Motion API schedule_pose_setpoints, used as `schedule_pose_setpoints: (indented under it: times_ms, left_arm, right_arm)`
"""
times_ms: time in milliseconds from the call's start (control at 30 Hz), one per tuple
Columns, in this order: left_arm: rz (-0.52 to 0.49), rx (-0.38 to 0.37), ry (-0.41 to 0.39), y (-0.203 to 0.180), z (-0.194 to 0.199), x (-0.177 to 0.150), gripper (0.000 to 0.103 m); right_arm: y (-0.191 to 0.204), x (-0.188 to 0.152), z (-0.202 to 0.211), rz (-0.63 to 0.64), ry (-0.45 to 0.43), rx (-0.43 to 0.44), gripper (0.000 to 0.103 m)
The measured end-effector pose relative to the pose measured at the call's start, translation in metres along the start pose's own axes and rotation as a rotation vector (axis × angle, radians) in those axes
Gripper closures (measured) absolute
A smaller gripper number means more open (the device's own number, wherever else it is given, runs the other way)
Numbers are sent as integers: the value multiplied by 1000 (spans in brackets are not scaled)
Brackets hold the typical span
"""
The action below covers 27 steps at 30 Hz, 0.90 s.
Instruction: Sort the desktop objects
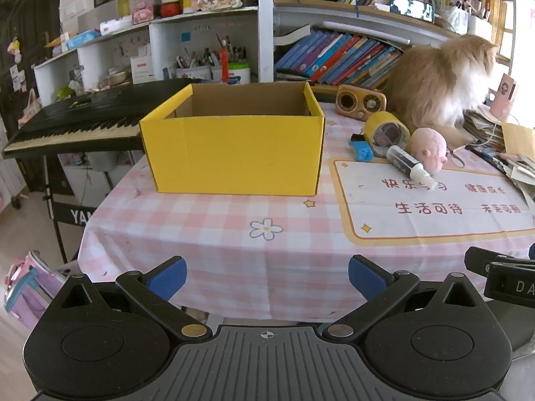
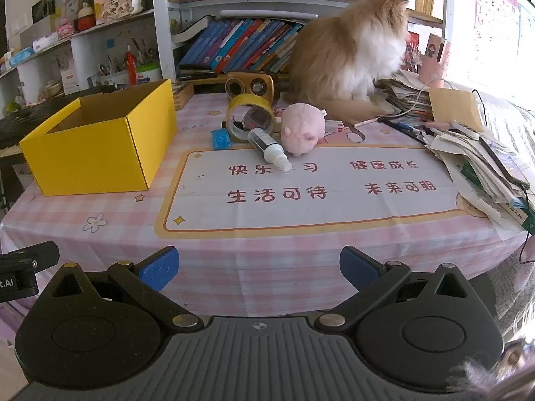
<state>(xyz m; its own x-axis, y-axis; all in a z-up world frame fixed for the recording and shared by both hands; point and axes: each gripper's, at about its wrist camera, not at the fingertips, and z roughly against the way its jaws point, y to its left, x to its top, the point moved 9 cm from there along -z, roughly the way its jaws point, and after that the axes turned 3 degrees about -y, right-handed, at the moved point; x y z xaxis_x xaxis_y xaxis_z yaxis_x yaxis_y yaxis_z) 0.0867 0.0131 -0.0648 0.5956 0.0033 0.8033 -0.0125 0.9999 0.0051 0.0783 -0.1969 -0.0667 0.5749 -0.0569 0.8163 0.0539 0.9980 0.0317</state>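
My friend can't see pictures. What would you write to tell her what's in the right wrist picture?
An open claw hovers at the near edge of a table with a pink checked cloth. Farther back lie a pink plush pig, a white bottle and a yellow tape roll, with an open yellow box to the left and a fluffy orange cat behind.

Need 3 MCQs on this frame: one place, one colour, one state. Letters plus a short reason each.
1. Where does the white bottle lie?
A. inside the box
B. on the table beside the pink plush toy
C. on the keyboard

2. What colour is the cardboard box outside?
A. yellow
B. blue
C. white

3. How do the two grippers stand?
A. both shut on items
B. one holds the tape
C. both open, holding nothing

Key: 1 B, the bottle lies on its side against the plush; 2 A, its walls are yellow; 3 C, the left gripper and right gripper gape over bare tablecloth.
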Motion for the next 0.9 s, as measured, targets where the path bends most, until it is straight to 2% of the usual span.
schedule_pose_setpoints:
  times_ms: [733, 900]
  left_arm:
    - [1, 2, -1, 2, 1, 1, 0]
    - [-1, 4, -6, 6, 2, 4, 0]
  right_arm:
    - [0, 0, -4, 2, -2, 1, 0]
    - [12, 5, -1, 9, -11, 6, 0]
